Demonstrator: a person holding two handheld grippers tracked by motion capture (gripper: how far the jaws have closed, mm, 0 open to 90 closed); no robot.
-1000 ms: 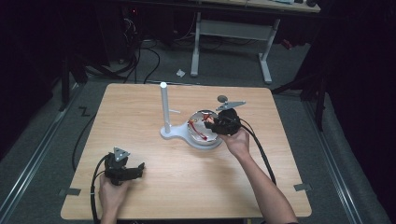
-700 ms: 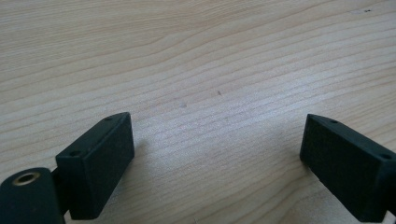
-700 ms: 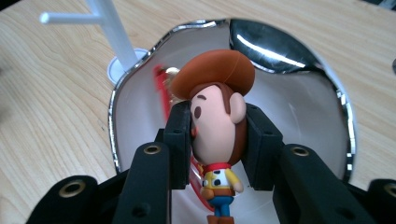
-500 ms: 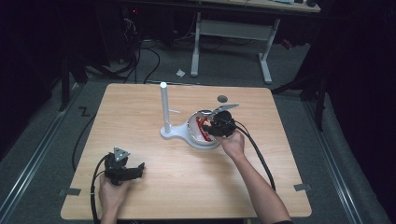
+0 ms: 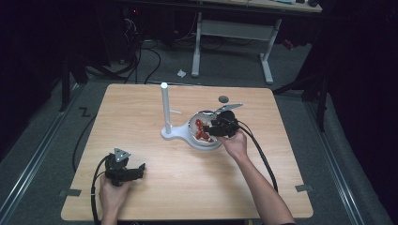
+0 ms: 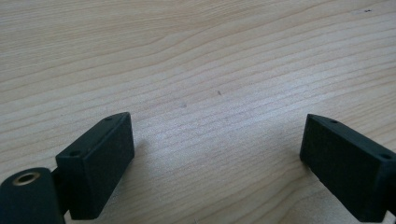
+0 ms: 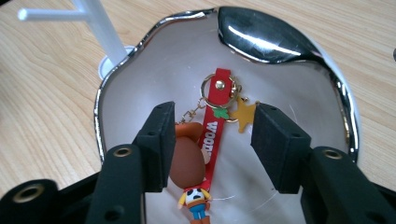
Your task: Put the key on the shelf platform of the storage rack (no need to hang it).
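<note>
A keychain (image 7: pixel 214 135) with a red strap, a gold ring, a yellow star and a small cowboy figure lies in a shiny silver dish (image 7: pixel 140 79). The dish (image 5: pixel 201 143) belongs to a white stand with an upright post (image 5: pixel 165 108) at mid-table. My right gripper (image 7: pixel 215 120) hangs open just over the dish, its jaws on either side of the strap; the figure's brown hat sits against the left jaw. From the high view the right gripper (image 5: pixel 213 129) points left over the keychain (image 5: pixel 202 131). My left gripper (image 5: pixel 140 168) rests open near the table's front left, over bare wood (image 6: pixel 217 158).
A thin white peg (image 7: pixel 51 13) sticks sideways from the post (image 7: pixel 100 25). A small dark disc (image 5: pixel 224 99) lies on the table behind the dish. The wooden table (image 5: pixel 141 126) stands on a grey floor, with cables and a desk frame beyond.
My right gripper has shifted slightly left and nearer, farther over the dish. The left gripper has stayed where it was.
</note>
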